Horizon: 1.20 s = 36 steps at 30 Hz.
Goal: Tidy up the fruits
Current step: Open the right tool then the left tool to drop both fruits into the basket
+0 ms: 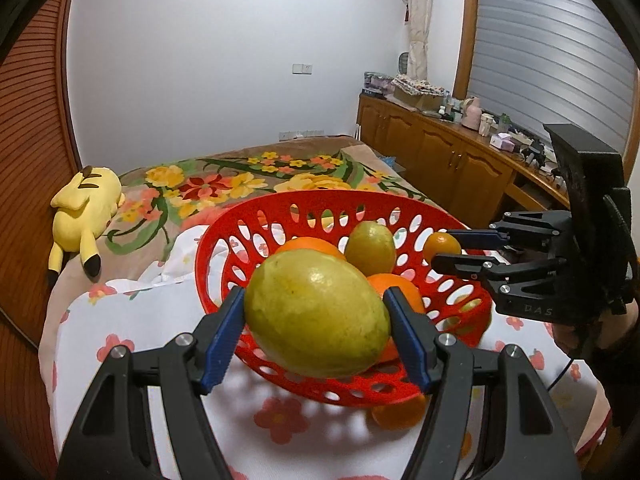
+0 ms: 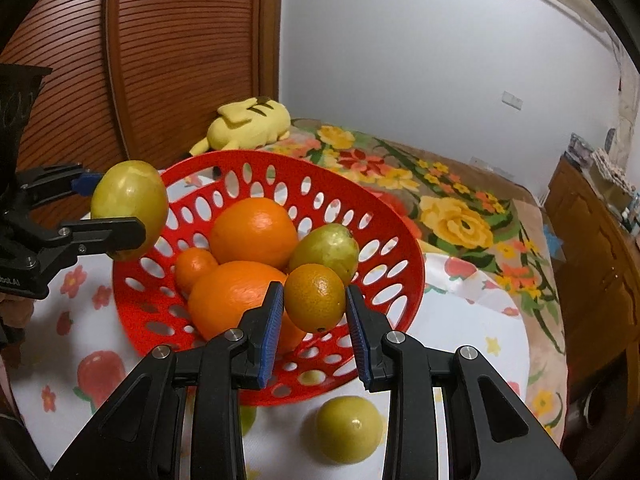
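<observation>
Your left tongs [image 1: 316, 312] grip a yellow-green fruit [image 1: 316, 312] above the near rim of the red basket [image 1: 280, 200]. Your right tongs [image 2: 314, 300] clench a small orange [image 2: 314, 298] over the basket's opposite rim. The basket sits on the bed [image 1: 180, 360], holding two large oranges [image 2: 254, 232]. One green fruit [image 2: 348, 428] lies loose beside the basket.

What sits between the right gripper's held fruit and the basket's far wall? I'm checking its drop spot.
In the right wrist view, a green-yellow fruit lies in the red basket just beyond the small orange that the right gripper holds.
</observation>
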Available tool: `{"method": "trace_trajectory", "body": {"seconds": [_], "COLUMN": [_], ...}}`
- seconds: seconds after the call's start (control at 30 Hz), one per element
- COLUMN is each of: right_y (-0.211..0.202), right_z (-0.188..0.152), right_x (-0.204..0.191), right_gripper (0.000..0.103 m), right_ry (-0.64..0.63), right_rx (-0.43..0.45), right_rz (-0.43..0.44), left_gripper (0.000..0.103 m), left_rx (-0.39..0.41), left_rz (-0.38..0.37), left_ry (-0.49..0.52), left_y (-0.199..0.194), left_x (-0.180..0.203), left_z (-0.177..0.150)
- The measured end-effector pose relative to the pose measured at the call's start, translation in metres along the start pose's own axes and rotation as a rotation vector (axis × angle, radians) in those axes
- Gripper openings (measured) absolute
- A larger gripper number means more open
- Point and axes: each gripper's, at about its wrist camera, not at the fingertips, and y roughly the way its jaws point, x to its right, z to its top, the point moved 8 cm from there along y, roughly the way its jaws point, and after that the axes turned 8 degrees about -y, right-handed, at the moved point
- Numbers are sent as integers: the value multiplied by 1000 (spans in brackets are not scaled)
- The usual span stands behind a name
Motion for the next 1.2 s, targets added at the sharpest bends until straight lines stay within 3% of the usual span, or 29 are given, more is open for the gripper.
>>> {"method": "trace_trajectory", "body": {"seconds": [1.0, 1.2], "right_y": [-21, -31], "right_z": [1, -3], "right_x": [20, 25], "right_gripper": [33, 34], "right_ry": [56, 69], "right_rx": [36, 38], "right_rz": [-2, -13], "left_gripper": [69, 75], "left_rx": [-79, 9], "left_rz": [20, 11], "left_ry": [-23, -17], "left_y": [33, 12], "left_x": [-13, -7], "left_z": [2, 20]}}
